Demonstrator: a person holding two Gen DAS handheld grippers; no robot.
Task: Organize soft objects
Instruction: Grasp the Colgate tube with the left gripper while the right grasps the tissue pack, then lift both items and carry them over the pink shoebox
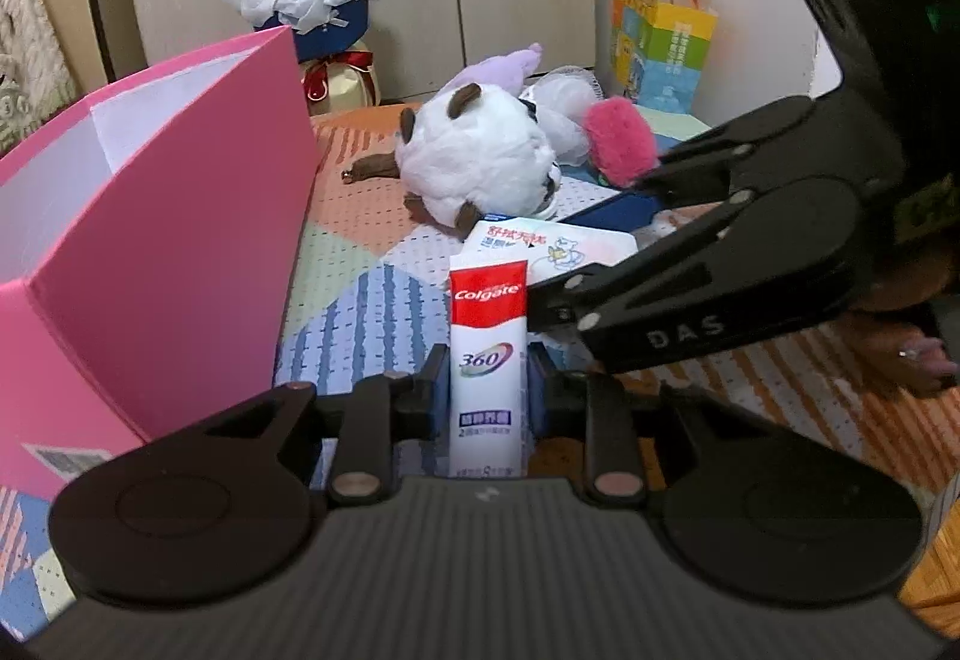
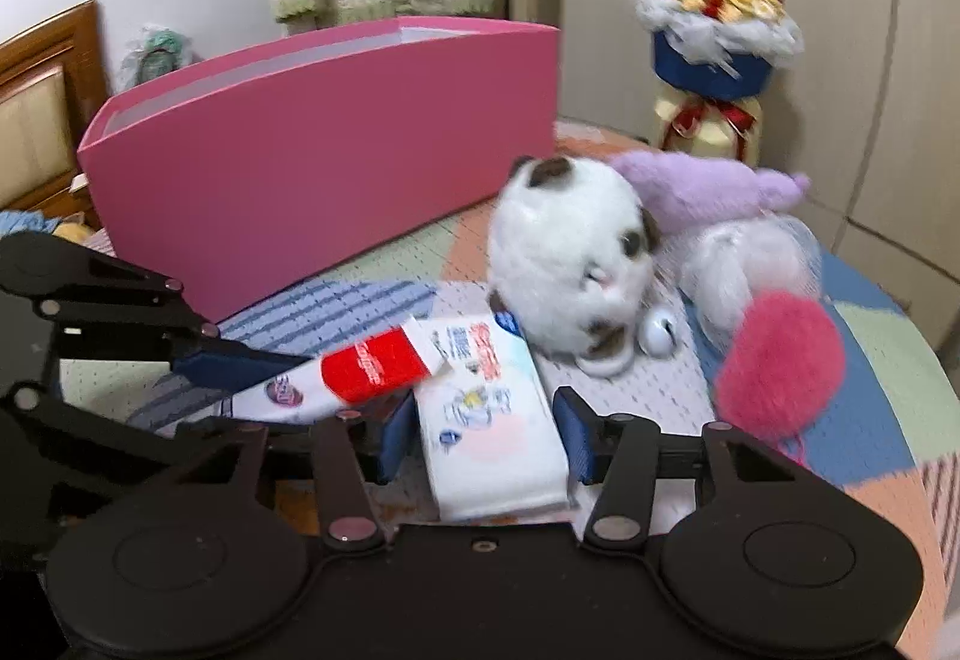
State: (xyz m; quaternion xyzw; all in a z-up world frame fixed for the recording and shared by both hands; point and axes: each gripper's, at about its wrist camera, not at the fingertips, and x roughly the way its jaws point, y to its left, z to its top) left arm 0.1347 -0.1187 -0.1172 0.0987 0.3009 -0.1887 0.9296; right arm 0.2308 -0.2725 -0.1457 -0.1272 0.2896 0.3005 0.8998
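The left gripper (image 1: 487,390) is clamped on a toothpaste tube (image 1: 487,354), its blue pads pressing both sides of the tube's lower body; the red crimped end points away from the gripper toward the plush toys. The right gripper (image 2: 486,435) straddles a white wipes pack (image 2: 492,420); both pads meet the pack's sides, so it is pinching the pack, whose far end extends forward toward the white plush toy (image 2: 570,270). In the right wrist view the tube's red end lies over the pack's left far corner. Both items are low over the patterned bedspread (image 1: 360,300). The open pink box (image 1: 168,240) stands on the bedspread to the left of the held tube, close beside it. Behind the pack lie the white plush, a purple plush (image 2: 708,192) and a pink fluffy ball (image 2: 780,360), grouped together and touching.
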